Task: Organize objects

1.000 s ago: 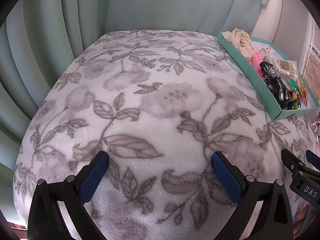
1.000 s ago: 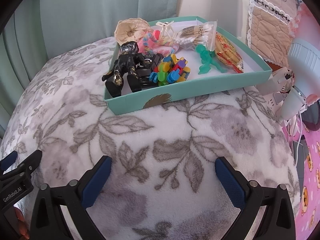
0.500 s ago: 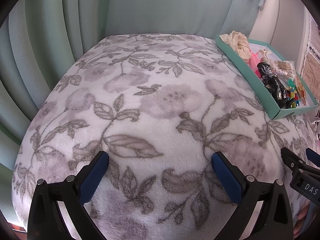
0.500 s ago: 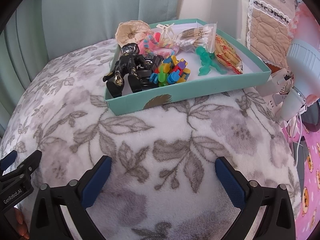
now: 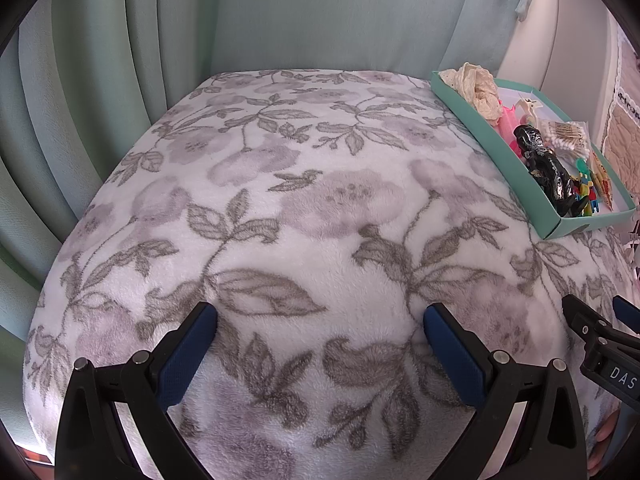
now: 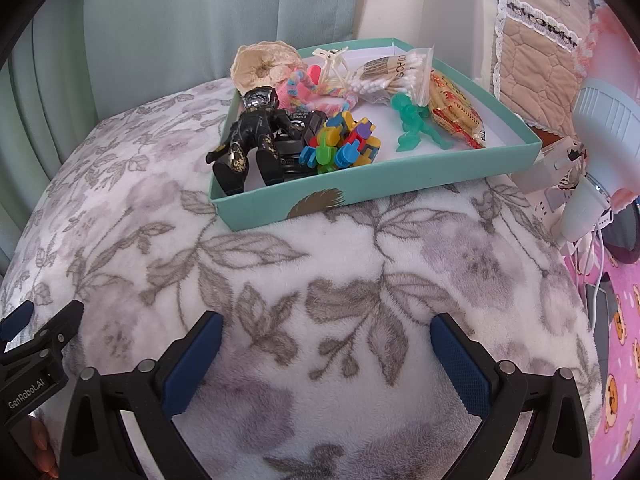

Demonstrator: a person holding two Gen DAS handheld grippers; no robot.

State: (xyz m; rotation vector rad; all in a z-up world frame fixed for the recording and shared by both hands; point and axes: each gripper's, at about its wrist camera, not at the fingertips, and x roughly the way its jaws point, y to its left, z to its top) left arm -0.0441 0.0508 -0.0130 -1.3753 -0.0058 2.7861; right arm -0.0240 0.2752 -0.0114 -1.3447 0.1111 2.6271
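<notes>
A teal shallow box (image 6: 400,186) sits on a floral blanket (image 6: 280,272) and holds a black action figure (image 6: 256,132), a clump of coloured plastic blocks (image 6: 340,146), a translucent green figure (image 6: 416,120), a bag of cotton swabs (image 6: 394,72), a snack packet (image 6: 454,110), a cream lace piece (image 6: 262,66) and a white hair clip (image 6: 330,62). My right gripper (image 6: 326,338) hovers open over the blanket, short of the box. In the left wrist view the box (image 5: 488,142) lies far right, and my left gripper (image 5: 320,330) stands open above bare blanket (image 5: 300,208).
Pale green curtains (image 5: 120,60) hang behind and left of the blanket-covered surface. At the right edge stand a white fan (image 6: 600,128) with cables and a pink patterned mat (image 6: 616,320). A quilted cloth (image 6: 536,36) hangs behind the box.
Both grippers have drawn back slightly, so the box looks a little farther away. Neither gripper's opening has changed and nothing in the box has moved.
</notes>
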